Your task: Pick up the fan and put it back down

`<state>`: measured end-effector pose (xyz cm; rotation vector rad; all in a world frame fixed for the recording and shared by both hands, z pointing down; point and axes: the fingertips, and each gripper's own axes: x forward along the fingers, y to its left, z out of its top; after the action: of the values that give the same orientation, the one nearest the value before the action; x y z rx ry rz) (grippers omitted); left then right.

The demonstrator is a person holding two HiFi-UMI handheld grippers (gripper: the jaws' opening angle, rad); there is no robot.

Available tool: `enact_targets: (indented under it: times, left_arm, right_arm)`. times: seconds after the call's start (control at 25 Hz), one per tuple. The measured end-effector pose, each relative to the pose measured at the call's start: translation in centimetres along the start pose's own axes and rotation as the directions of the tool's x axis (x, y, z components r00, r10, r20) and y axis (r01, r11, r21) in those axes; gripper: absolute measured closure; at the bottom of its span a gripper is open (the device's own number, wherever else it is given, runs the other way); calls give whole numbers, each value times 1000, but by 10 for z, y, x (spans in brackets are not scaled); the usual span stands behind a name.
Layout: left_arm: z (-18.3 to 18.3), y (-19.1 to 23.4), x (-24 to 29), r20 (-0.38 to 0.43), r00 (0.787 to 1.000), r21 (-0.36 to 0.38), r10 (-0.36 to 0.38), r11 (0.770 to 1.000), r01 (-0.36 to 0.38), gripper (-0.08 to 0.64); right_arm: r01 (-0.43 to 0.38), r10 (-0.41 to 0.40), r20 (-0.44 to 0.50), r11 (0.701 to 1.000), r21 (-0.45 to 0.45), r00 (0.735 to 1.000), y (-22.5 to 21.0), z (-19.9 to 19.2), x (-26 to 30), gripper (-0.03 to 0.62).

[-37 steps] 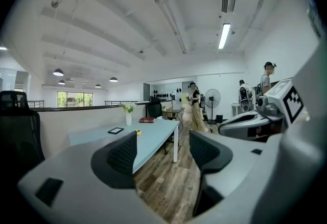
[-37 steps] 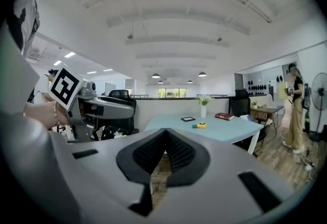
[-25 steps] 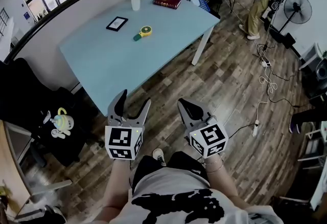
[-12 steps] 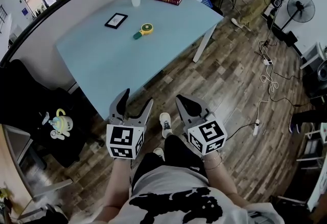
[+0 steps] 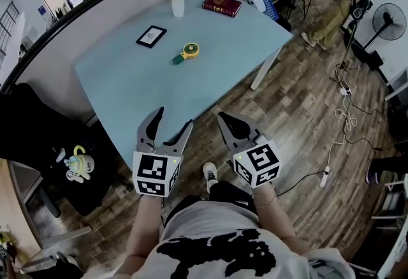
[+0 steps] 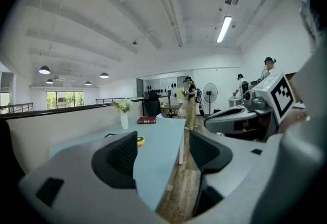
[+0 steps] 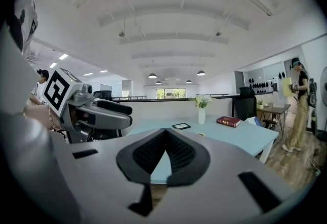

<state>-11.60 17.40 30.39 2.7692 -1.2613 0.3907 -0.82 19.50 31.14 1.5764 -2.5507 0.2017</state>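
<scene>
The small yellow hand fan (image 5: 187,51) with a green handle lies on the light blue table (image 5: 223,55), near its middle. Both grippers hang in the air just off the table's near edge, far from the fan. My left gripper (image 5: 173,118) is open with nothing between its fingers; in the left gripper view the fan (image 6: 140,140) shows small past the left jaw. My right gripper (image 5: 224,118) is shut and empty, its pads pressed together in the right gripper view (image 7: 166,154). There the fan (image 7: 200,134) is a tiny speck on the table.
On the table stand a white vase of flowers (image 5: 178,0), a red book (image 5: 222,5) and a black-framed tablet (image 5: 151,35). A black chair with a toy (image 5: 80,163) is at the left. A person (image 5: 341,0), a standing fan (image 5: 387,20) and floor cables (image 5: 344,118) are at the right.
The person has stepped toward the table, so both grippers now sit closer to its near edge. Their jaws have not changed.
</scene>
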Motion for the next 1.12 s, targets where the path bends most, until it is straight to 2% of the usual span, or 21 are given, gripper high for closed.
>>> enact_targets:
  times: [0.2,0.44,0.6,1.12]
  left_arm:
    - [13,17,40,-13,1000,3,22,1000,-22,244]
    - [22,36,90,-31,999,15,44,999,-44,244]
    - [38,48,118,-9,998,29,69,997,-69,244]
    - [29,59,145,-67,990,8,122,993,-122,244]
  right_arm:
    - [-22,22,19,1000,-8,1000,-38,18,34,588]
    - [-48,48,16,999,-2,999,-83,22,69,589]
    - [-66,67,23,998,-22,997,-107,30,84,589]
    - [-87,87,8,996,31,996,-140,18,95,588]
